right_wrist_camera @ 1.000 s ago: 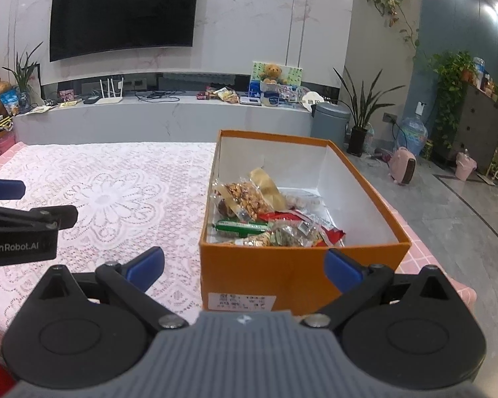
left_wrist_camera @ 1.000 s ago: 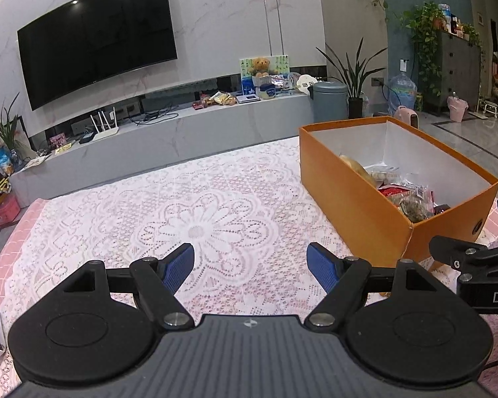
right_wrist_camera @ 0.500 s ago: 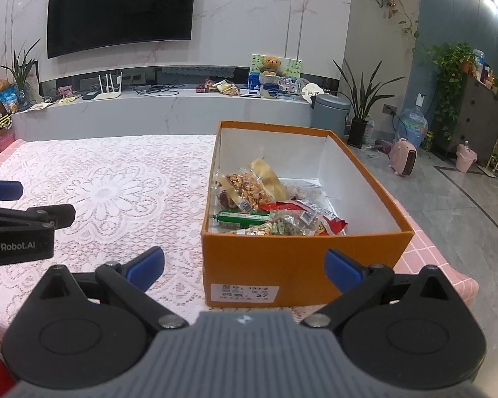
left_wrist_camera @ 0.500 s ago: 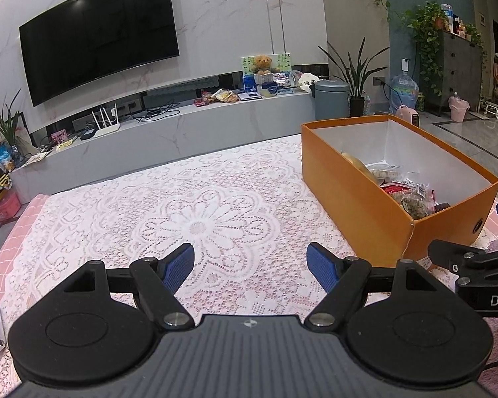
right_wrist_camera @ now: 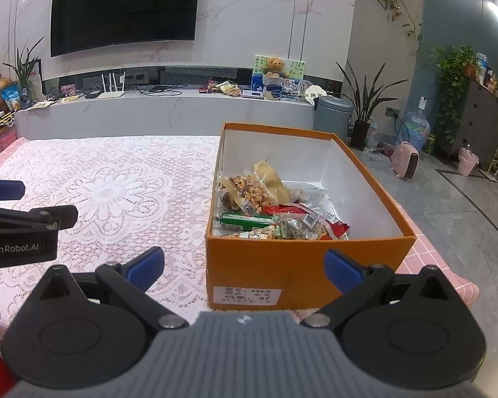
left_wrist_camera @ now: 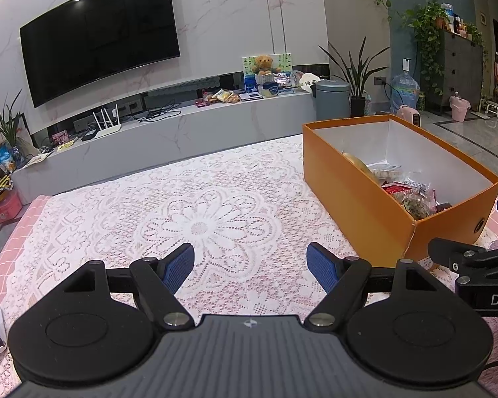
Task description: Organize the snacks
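One orange box (right_wrist_camera: 302, 265) on one lace cloth (right_wrist_camera: 123, 195); inside the box, one green sausage stick (right_wrist_camera: 245, 221), one nut packet (right_wrist_camera: 254, 194); remaining packets uncountable.

My orange box (right_wrist_camera: 302, 265) is white inside, with a white label on its near wall. In it lie a green stick pack (right_wrist_camera: 245, 221) and a red wrapper (right_wrist_camera: 332, 229). Under it spreads white floral lace (left_wrist_camera: 196, 219) over pink checked cloth (right_wrist_camera: 428, 252). My finger pads (left_wrist_camera: 179, 267) are blue.

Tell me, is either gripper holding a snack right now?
No, the left gripper and right gripper are both open and empty, and the snacks lie in the orange box.
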The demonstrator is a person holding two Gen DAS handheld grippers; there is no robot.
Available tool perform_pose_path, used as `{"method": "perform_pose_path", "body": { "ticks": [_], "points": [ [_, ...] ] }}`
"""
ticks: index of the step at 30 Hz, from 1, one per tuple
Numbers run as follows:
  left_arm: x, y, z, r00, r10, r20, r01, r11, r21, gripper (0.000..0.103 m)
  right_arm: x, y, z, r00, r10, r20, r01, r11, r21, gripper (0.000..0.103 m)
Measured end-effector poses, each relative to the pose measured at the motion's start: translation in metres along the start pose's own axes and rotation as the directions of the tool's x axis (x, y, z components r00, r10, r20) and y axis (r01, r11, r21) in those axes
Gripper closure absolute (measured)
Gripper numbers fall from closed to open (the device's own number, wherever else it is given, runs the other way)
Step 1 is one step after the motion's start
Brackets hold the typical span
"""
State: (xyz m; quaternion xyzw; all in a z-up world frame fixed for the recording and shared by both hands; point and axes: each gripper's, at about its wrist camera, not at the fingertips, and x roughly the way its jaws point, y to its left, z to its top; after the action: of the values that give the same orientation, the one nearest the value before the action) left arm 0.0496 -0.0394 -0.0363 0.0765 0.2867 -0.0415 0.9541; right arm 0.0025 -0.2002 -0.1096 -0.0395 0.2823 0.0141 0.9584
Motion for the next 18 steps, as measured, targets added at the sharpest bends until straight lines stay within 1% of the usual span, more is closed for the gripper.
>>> {"method": "perform_pose_path", "body": {
  "ticks": [18],
  "points": [
    [-0.0015,0.0017,0.0024,1.0,0.002,-0.001,-0.002,1.0,-0.007,0.013,-0.0003,0.0002,0.0005,1.0,0.0,0.003,0.0,1.0,0.0,0.003]
  ]
}}
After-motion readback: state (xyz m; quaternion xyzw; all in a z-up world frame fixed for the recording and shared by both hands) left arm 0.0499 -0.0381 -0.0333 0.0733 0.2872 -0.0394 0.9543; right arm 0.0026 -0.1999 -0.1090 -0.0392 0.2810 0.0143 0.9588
